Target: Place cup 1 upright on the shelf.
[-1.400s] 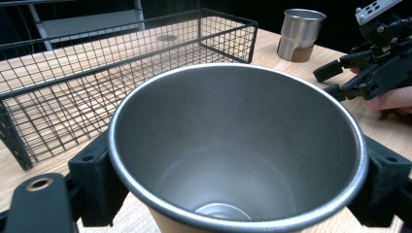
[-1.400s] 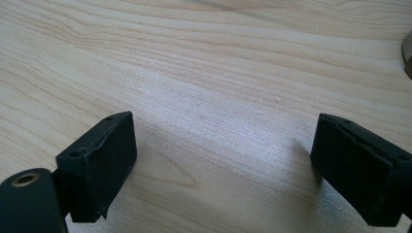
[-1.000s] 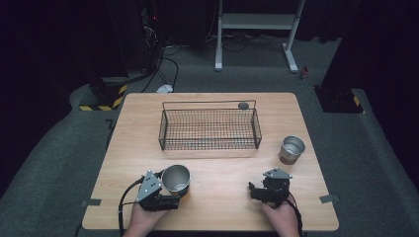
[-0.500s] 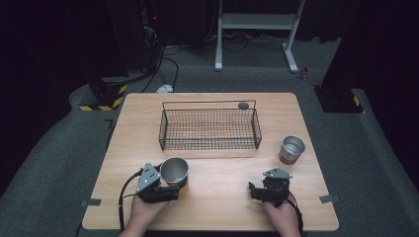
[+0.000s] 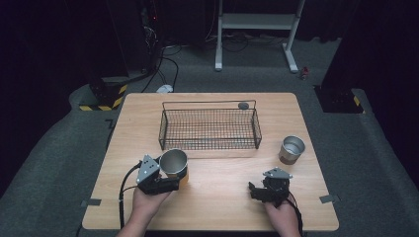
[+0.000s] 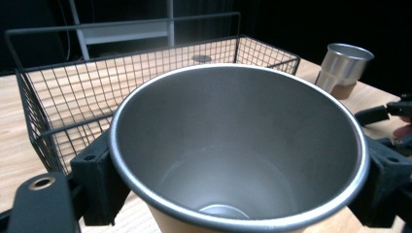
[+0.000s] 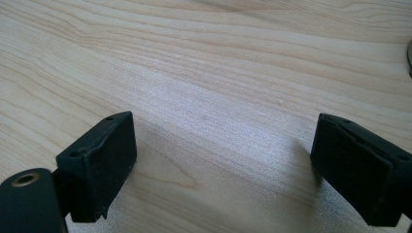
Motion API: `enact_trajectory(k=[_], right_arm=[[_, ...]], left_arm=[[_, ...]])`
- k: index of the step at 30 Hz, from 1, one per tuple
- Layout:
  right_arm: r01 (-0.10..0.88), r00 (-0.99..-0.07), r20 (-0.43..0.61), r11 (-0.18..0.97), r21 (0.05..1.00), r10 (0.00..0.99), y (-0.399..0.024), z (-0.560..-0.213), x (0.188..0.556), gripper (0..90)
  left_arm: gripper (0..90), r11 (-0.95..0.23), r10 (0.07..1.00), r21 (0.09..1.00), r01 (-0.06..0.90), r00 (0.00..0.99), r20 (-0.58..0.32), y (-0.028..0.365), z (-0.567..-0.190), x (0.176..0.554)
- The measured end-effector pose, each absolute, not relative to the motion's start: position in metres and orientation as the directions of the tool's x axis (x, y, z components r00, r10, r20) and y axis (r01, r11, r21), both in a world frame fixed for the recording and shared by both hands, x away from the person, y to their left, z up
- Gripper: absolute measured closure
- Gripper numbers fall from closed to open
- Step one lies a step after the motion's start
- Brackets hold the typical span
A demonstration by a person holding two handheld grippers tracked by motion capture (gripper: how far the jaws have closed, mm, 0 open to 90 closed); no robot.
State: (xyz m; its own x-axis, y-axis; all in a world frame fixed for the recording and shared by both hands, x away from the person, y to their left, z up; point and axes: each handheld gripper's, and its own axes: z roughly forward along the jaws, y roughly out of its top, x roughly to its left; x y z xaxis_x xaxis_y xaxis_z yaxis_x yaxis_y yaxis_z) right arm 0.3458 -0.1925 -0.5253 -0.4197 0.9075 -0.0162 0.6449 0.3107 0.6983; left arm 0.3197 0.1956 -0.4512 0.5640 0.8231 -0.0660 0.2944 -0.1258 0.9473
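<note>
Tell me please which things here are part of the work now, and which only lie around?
In use, as far as it seems:
- left gripper, shut on the steel cup with tan base
- black wire basket, just ahead of it
- second steel cup, possibly next
- right gripper, open, idle

Lying about:
- small dark round disc behind the basket

The left tool point(image 5: 170, 174) has carried its steel cup point(image 5: 174, 162) forward toward the basket point(image 5: 209, 129).

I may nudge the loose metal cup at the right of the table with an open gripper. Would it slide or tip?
The cup stands upright and narrows toward its base, so a push near the rim would probably tip it. Its round wall suggests it would then roll. The smooth metal looks stiff and likely slippery on the wooden table, so a low push may slide it.
</note>
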Motion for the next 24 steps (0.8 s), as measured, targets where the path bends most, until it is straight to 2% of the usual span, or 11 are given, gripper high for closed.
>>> enact_trajectory(k=[24], right_arm=[[0.647,-0.42,-0.013,0.309,0.697,0.908,-0.192,-0.525,0.345,9.5]], left_arm=[[13.6,-0.127,0.823,0.954,0.272,0.565,-0.052,0.185,-0.432,0.344]])
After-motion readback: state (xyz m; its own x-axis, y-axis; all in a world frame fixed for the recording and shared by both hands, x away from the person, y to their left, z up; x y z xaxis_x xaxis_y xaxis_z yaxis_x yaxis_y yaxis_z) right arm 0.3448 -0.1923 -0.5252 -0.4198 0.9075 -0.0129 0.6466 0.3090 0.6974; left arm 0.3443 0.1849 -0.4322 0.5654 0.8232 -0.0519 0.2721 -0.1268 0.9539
